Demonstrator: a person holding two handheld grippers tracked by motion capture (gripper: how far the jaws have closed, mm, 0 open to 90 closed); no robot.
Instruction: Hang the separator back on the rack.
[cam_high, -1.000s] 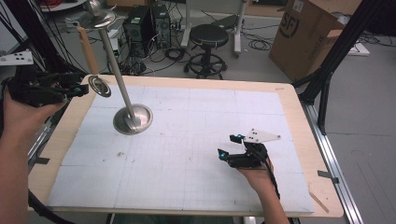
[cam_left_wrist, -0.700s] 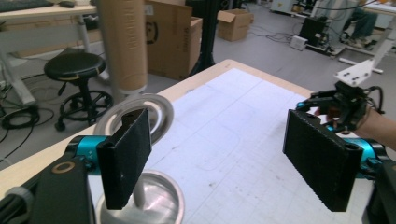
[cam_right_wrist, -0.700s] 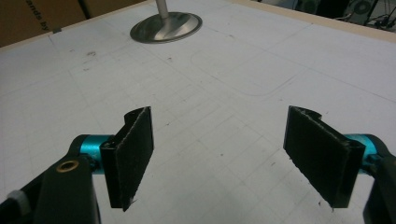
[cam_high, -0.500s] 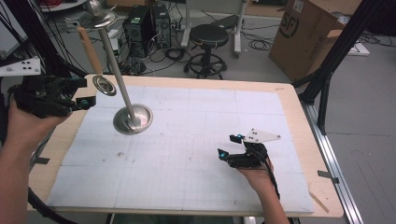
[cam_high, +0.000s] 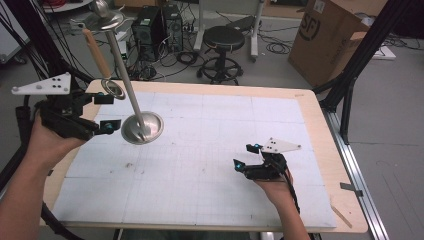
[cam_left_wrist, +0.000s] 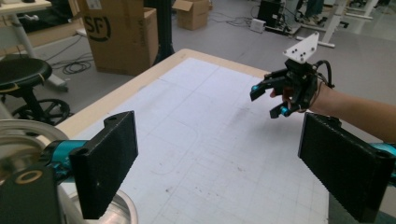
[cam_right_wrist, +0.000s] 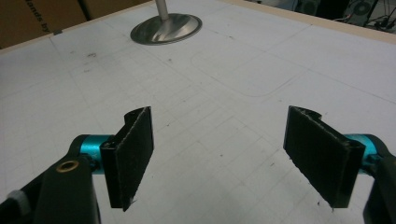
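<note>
i have the left gripper (cam_high: 107, 112) at the table's (cam_high: 310, 107) left edge, held up in my left hand (cam_high: 47, 145). its jaws have just been opening and now stand spread, with nothing between the pads. in the left gripper view the two black pads (cam_left_wrist: 105, 165) are wide apart, only the white gridded mat (cam_left_wrist: 210, 140) showing between them.

just right of that gripper stands the metal stand (cam_high: 131, 100): a round shiny base (cam_high: 142, 128) resting on the mat near the table's left rear part, with a slim pole leaning up and to the left to a small dish on top. a little strainer (cam_high: 113, 89) with a wooden handle (cam_high: 96, 52) hangs from the stand beside the pole, just above and beyond the left gripper's tips. it is close to the upper jaw, but not touching as far as i can tell. the base's rim also shows at the lower left of the left gripper view (cam_left_wrist: 112, 212).

well to the right, the right gripper (cam_high: 246, 156) sits low over the mat in my right hand (cam_high: 272, 187), well apart from the stand. its jaws are spread too and pinch nothing; in the right gripper view the pads (cam_right_wrist: 133, 151) frame bare mat, with the stand's base (cam_right_wrist: 166, 28) far ahead.
</note>
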